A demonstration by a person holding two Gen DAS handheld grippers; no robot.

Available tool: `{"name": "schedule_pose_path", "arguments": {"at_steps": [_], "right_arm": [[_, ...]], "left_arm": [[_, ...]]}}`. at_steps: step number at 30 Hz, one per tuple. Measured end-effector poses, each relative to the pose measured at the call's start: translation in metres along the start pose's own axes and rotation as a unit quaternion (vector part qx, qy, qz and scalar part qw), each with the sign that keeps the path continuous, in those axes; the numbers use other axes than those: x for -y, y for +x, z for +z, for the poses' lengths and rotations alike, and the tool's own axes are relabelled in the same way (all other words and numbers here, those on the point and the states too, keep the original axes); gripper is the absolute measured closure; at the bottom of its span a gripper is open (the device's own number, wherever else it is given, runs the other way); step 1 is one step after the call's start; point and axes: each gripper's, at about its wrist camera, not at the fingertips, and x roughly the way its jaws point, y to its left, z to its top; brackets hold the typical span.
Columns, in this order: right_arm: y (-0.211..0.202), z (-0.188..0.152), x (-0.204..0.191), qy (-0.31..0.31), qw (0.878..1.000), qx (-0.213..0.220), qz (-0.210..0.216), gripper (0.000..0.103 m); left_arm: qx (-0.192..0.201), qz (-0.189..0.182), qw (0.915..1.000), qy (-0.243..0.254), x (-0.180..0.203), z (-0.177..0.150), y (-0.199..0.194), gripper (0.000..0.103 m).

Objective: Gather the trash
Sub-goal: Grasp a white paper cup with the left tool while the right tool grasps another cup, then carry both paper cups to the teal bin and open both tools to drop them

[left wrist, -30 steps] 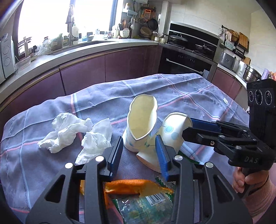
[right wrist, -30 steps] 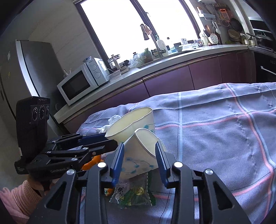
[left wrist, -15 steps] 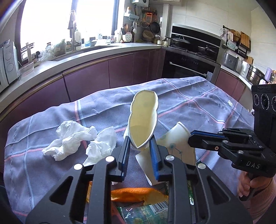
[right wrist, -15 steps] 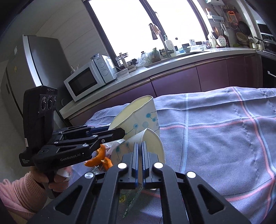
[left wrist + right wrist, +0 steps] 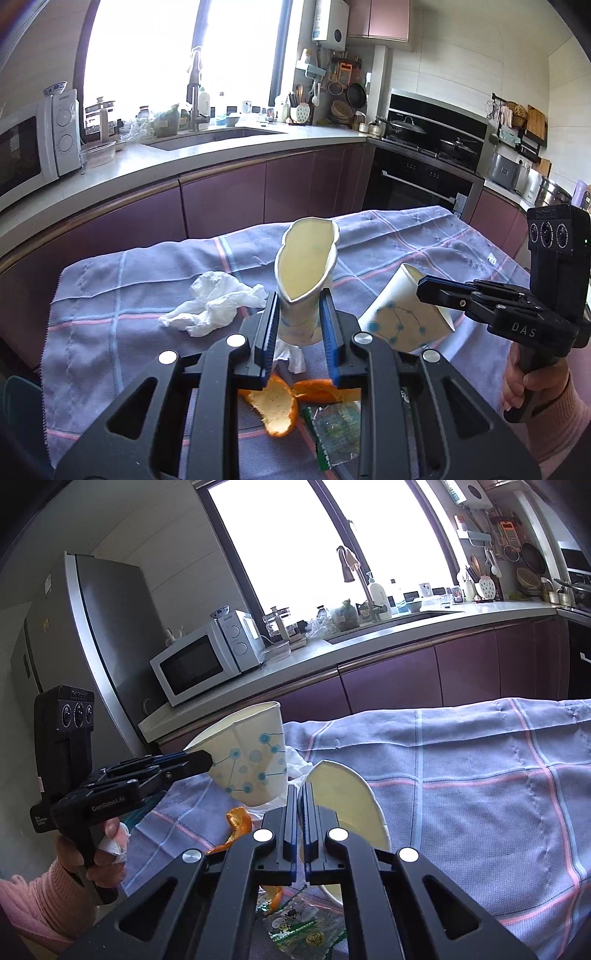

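Cups come first, it seems, as the bulkiest trash on the blue checked cloth (image 5: pixel 110 332) covering the bench. Left hand-held gripper (image 5: pixel 297 328) squeezes a squashed white dotted paper cup (image 5: pixel 304 273), lifted above the cloth. Right hand-held gripper (image 5: pixel 298 819) is pinched nearly closed on the second dotted paper cup's (image 5: pixel 343 805) wall. Crumpled white tissue (image 5: pixel 214 302), orange peel (image 5: pixel 277 406) and a green wrapper (image 5: pixel 336 432) lie on the cloth.

tissue (image 5: pixel 214 302) left of cups, peel (image 5: pixel 275 406) on cloth (image 5: pixel 110 295)
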Motion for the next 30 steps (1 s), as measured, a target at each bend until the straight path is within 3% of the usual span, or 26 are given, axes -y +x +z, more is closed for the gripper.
{"name": "schedule_pose_path", "arguments": {"at_steps": [15, 30], "right_arm": [[0.019, 0.020, -0.073, -0.050, 0.997, -0.005, 0.056, 0.101], [0.104, 0.018, -0.174, -0.094, 0.980, -0.071, 0.161, 0.101]], "left_arm": [[0.045, 0.056, 0.9960, -0.052, -0.076, -0.032, -0.114, 0.081], [0.054, 0.135, 0.9825, -0.116, -0.157, -0.078, -0.193, 0.082]]}}
